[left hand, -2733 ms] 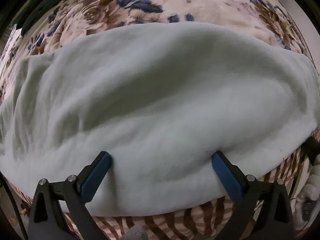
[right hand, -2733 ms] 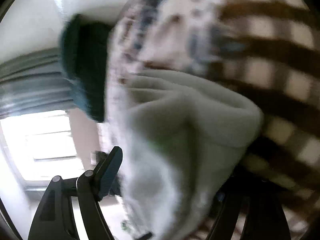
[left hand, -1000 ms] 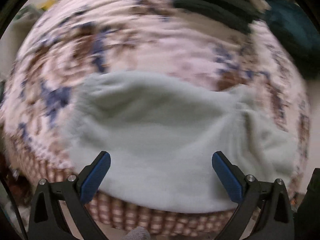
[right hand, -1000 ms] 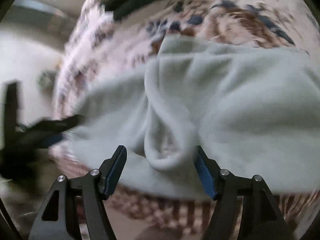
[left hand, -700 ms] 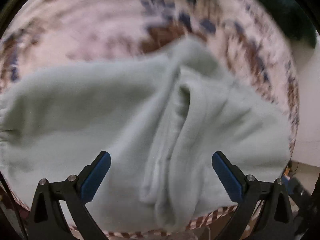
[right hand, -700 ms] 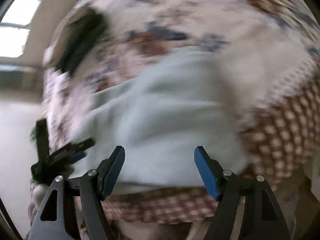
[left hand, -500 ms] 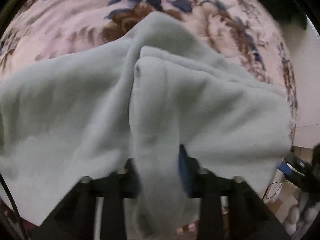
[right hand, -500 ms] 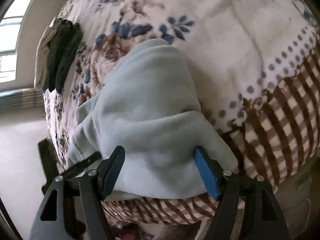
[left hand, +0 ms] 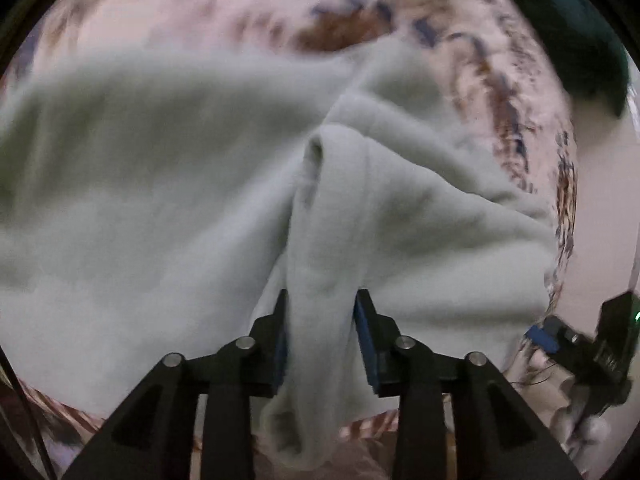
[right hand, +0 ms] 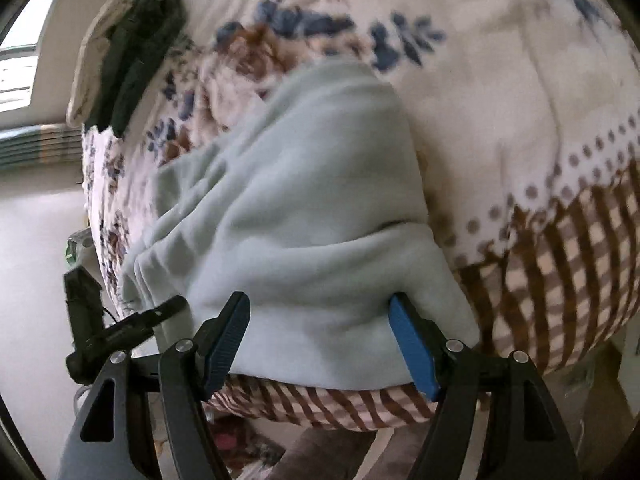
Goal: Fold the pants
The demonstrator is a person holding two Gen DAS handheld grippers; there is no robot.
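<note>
The pale mint fleece pants (left hand: 160, 200) lie bunched on a floral bedspread (left hand: 180, 12). My left gripper (left hand: 320, 312) is shut on a thick ridge of the pants at their near edge, and the pinched fold runs up the middle of the view. In the right wrist view the pants (right hand: 304, 208) lie near the bed's front edge. My right gripper (right hand: 318, 312) is open, its blue pads on either side of the pants' near hem. The left gripper (right hand: 132, 324) shows at the pants' left end there.
The bedspread (right hand: 500, 92) has a brown checked border (right hand: 580, 248) hanging over the bed edge. Dark folded clothes (right hand: 132, 48) lie at the far left of the bed. A dark teal item (left hand: 560, 28) sits at the far right. The right gripper (left hand: 592, 348) shows at lower right.
My left gripper swung along the pants and closed on a bunched fold at their edge. My right gripper swung round to the near hem and stays open.
</note>
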